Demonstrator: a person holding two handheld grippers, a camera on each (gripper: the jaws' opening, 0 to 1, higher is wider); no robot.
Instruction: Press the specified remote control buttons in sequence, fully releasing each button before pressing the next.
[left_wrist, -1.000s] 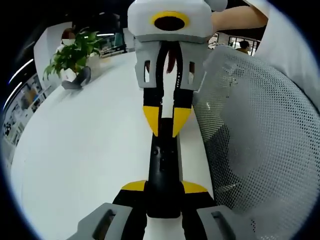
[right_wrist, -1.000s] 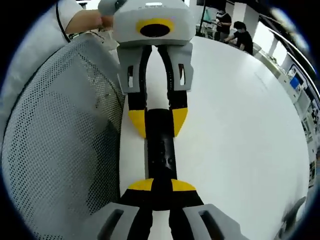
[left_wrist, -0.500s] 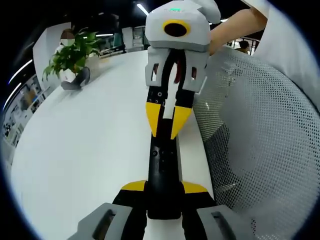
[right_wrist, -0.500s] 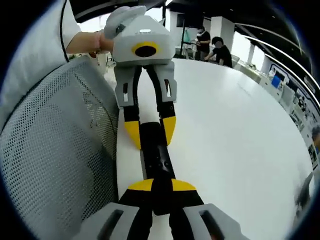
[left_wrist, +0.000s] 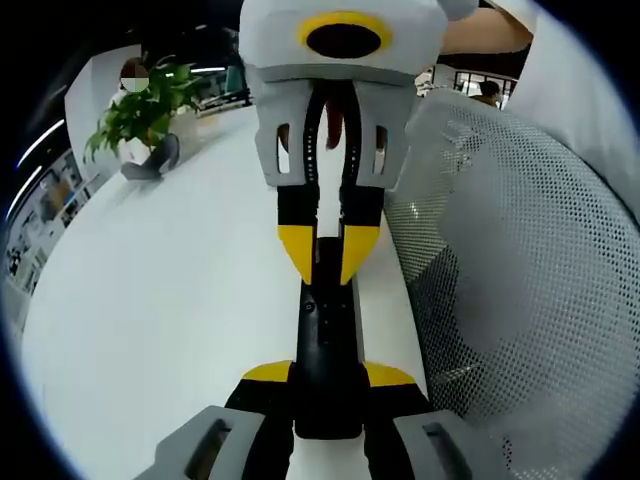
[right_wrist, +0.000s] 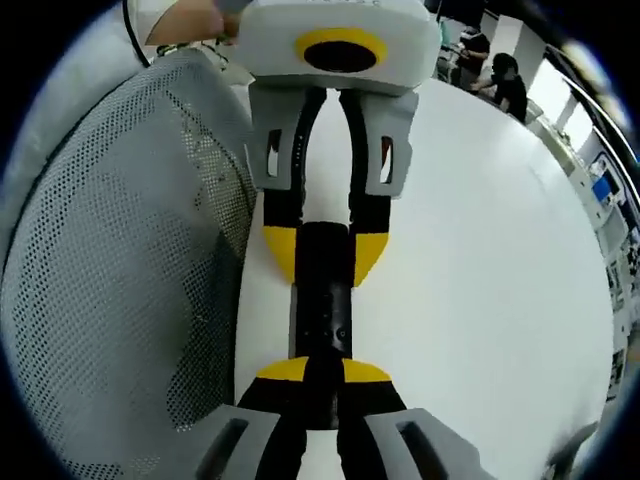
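A slim black remote control (left_wrist: 325, 330) lies lengthwise over the white table (left_wrist: 170, 300). My left gripper (left_wrist: 328, 375) is shut on its near end, one yellow-tipped jaw on each side. My right gripper (left_wrist: 330, 255) comes down from the top of the left gripper view with only a thin gap between its jaws. Its tips rest at the remote's far end. In the right gripper view the remote control (right_wrist: 322, 310) runs from under my right gripper (right_wrist: 323, 372) to the left gripper (right_wrist: 325, 255), which clamps its far end.
A grey mesh chair back (left_wrist: 500, 300) stands close beside the remote, also in the right gripper view as the chair back (right_wrist: 110, 280). A potted plant (left_wrist: 150, 105) sits at the table's far side. People (right_wrist: 500, 75) stand in the background. Open white table (right_wrist: 480, 300) lies beyond.
Half a second ago the right gripper was tilted up and drawn back a little. It has now come down and closer over the remote. The left gripper has kept its hold.
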